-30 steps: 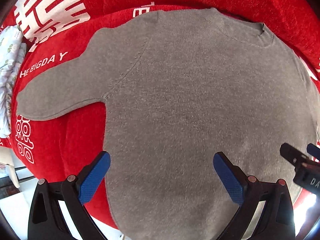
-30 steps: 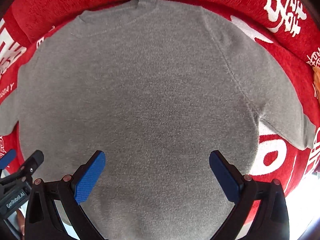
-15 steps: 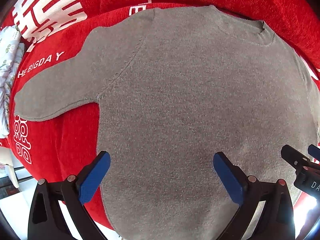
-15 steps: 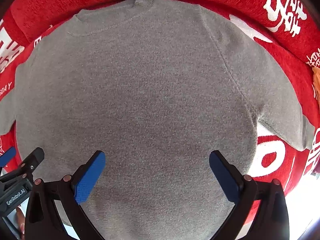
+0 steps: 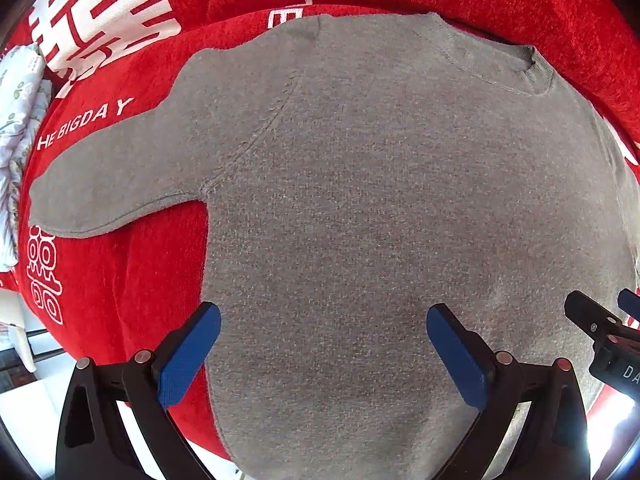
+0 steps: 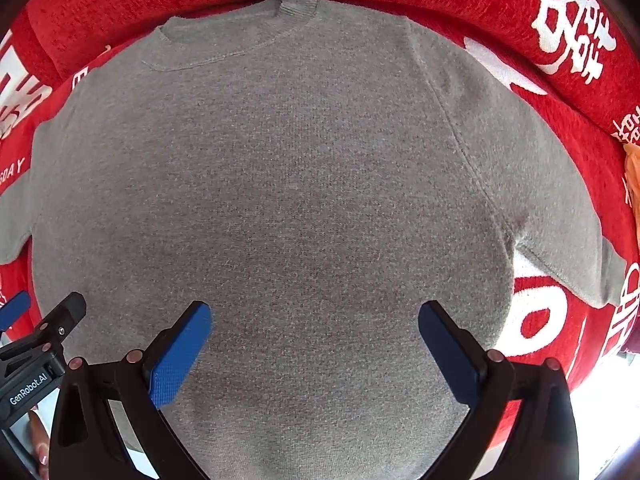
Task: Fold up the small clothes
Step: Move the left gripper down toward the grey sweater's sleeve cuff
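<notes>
both claws, left [image 5: 323, 354] and right [image 6: 315, 352], hung spread apart and empty over the sweater [image 5: 400, 220], which lay flat on the red blanket [image 5: 120, 300]. since a second ago they'd drifted slightly; folding hadn't begun. a floral cloth [image 5: 16, 128] sat clear at the left edge.

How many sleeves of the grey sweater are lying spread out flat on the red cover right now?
2. The left sleeve stretches out toward the white lettering; the right sleeve lies flat at the sweater's other side. Neither looks folded in.
</notes>
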{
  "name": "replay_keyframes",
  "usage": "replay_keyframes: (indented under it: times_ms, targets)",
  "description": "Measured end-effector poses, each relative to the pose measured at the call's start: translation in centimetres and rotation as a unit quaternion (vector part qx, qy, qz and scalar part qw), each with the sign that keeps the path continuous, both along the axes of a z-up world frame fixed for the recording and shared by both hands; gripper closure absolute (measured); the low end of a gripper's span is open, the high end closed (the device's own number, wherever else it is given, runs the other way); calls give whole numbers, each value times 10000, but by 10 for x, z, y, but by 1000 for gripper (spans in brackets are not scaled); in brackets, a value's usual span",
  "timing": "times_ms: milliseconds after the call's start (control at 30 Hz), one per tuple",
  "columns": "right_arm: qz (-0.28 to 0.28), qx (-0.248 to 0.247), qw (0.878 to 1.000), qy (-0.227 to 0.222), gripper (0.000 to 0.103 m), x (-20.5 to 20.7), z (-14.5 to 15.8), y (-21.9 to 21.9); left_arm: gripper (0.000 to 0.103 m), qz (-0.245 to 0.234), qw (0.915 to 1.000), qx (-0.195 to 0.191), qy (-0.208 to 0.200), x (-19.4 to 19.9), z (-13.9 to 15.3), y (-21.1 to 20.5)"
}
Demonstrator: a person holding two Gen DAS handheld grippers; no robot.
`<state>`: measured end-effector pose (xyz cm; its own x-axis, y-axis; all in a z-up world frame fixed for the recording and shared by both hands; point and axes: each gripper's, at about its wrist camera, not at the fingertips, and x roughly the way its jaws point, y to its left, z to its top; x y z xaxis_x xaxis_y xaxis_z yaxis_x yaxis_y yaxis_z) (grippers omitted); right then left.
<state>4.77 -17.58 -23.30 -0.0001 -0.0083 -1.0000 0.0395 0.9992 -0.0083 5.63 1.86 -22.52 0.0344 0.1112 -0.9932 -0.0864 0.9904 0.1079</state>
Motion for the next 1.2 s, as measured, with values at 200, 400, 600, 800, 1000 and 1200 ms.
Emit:
replay_keyframes:
  times_ms: [200,400,600,800,1000,1200]
  targets:
    - [1,7,10000,0,0,0,0,10,0,30,10000,-6,33,0,-3,7]
    - [49,-9,10000,29,0,-3,0,22,0,84,10000,-24,37,3,-5,14]
    - [94,-35,9999,37,0,-13,-5,40,0,134,9999,-6,21,3,-8,27]
    - [142,-65,9999,63,0,-16,-9,50,0,197,9998,10,-7,2,-13,46]
    - [224,-90,9997,84,0,-17,-12,72,0,274,9996,-23,-28,1,-15,73]
    - [270,-70,9996,68,0,-17,-11,93,0,338,9994,-1,-12,-4,-16,107]
